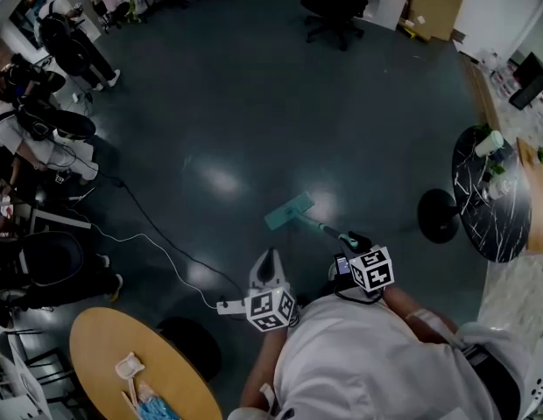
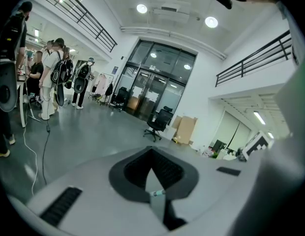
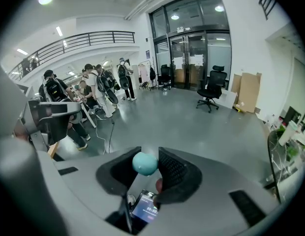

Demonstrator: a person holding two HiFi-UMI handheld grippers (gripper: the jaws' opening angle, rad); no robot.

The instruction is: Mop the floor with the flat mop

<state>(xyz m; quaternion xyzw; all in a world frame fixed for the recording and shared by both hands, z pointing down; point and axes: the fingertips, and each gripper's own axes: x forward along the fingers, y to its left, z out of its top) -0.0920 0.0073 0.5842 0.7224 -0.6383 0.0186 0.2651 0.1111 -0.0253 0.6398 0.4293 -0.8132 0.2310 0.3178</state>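
Observation:
In the head view the flat mop's teal head (image 1: pixel 289 211) lies flat on the dark glossy floor (image 1: pixel 228 112) just ahead of me. Its thin handle (image 1: pixel 322 227) slants back to my right gripper (image 1: pixel 355 241), which is shut on it. In the right gripper view the handle's round teal end (image 3: pixel 142 165) sits pinched between the dark pads (image 3: pixel 173 170) of the right gripper (image 3: pixel 147 152). My left gripper (image 1: pixel 268 259) hangs left of the handle, apart from it, white jaws pointing forward. The left gripper (image 2: pixel 151 151) has its tips together and nothing shows between them.
A white power strip (image 1: pixel 228 306) and cable (image 1: pixel 149 241) lie on the floor by my left gripper. A round wooden table (image 1: pixel 105 348) stands lower left, a black marble table (image 1: pixel 490 217) and a black round base (image 1: pixel 438 215) to the right. People (image 1: pixel 74 51) and bags crowd the left; an office chair (image 1: pixel 337 7) stands far ahead.

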